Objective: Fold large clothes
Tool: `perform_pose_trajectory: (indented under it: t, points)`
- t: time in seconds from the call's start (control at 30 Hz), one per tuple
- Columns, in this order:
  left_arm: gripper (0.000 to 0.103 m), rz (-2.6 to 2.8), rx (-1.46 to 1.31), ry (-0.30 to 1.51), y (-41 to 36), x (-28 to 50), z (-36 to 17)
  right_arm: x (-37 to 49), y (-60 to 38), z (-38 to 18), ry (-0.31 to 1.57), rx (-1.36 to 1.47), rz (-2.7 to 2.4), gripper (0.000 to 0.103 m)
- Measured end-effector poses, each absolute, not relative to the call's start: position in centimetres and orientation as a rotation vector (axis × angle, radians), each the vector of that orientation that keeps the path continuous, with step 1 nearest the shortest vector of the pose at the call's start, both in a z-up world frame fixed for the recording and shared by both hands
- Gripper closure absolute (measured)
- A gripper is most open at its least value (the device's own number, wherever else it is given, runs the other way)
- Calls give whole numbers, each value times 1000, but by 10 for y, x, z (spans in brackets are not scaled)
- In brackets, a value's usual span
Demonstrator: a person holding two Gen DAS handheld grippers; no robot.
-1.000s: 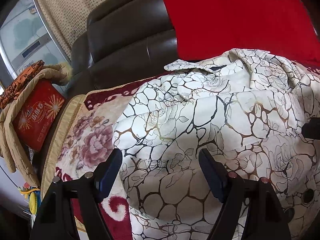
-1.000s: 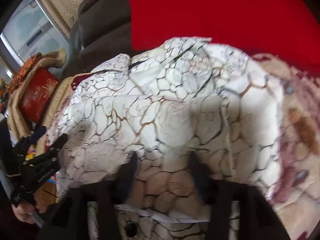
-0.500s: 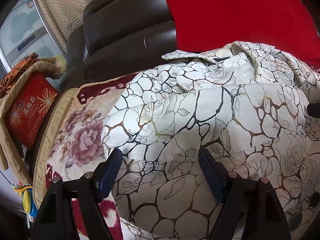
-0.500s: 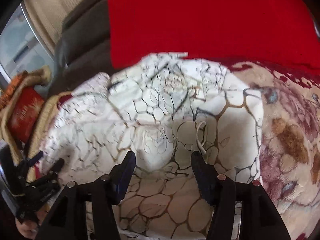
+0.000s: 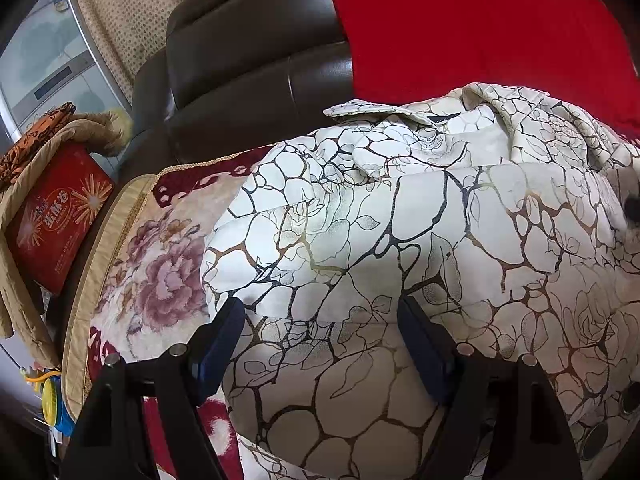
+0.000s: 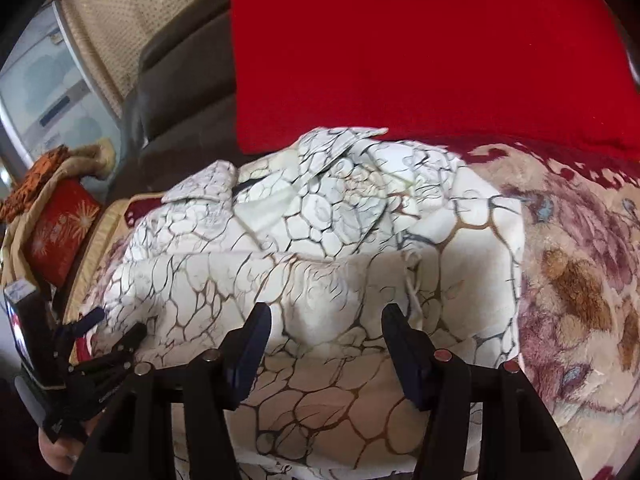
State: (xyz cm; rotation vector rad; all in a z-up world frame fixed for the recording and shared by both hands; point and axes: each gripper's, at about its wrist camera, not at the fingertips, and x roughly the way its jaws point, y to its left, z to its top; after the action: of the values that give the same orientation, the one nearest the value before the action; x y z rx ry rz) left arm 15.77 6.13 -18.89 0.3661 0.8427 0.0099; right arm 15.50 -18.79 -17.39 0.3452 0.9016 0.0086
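Observation:
A large white garment (image 5: 420, 240) with a black and gold cracked pattern lies folded over itself on a floral blanket (image 5: 160, 264) on a sofa. Its collar end lies at the back. My left gripper (image 5: 320, 312) is open, low over the garment's near left part, with nothing between its fingers. My right gripper (image 6: 326, 316) is open over the garment (image 6: 320, 248) near its right side and holds nothing. The left gripper (image 6: 96, 340) also shows at the left edge of the right wrist view.
A red cloth (image 5: 480, 28) covers the dark leather sofa back (image 5: 248, 60). A red box (image 5: 56, 216) wrapped in tan quilted fabric stands at the left end. The floral blanket (image 6: 580, 280) lies bare to the right of the garment. Toys (image 5: 52, 396) lie on the floor.
The garment's near part has been laid forward over itself. The right gripper has let go of it, and both grippers have drawn back slightly.

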Motion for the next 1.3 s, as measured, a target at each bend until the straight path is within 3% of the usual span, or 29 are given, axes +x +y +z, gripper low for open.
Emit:
perform_pose_trajectory:
  t: [0.1,0.4,0.83,1.03,1.3]
  points:
    - [24,12,369,848,61,158,-188,163,-181,-190,992,302,7,43]
    - [24,-3,345,866,82,133,-167,140,-196,-171,908,395,36,41]
    - [24,-59,225,1059,192,38,-145,41,-220,-147,813,474,55,35]
    - [24,-161,189,1180,192,-3,-166,-23,-210,-153,868,397,32,31]
    - [24,-248,275,1336,168,-6,-212,-72,-210,-199,1100,358,5,31]
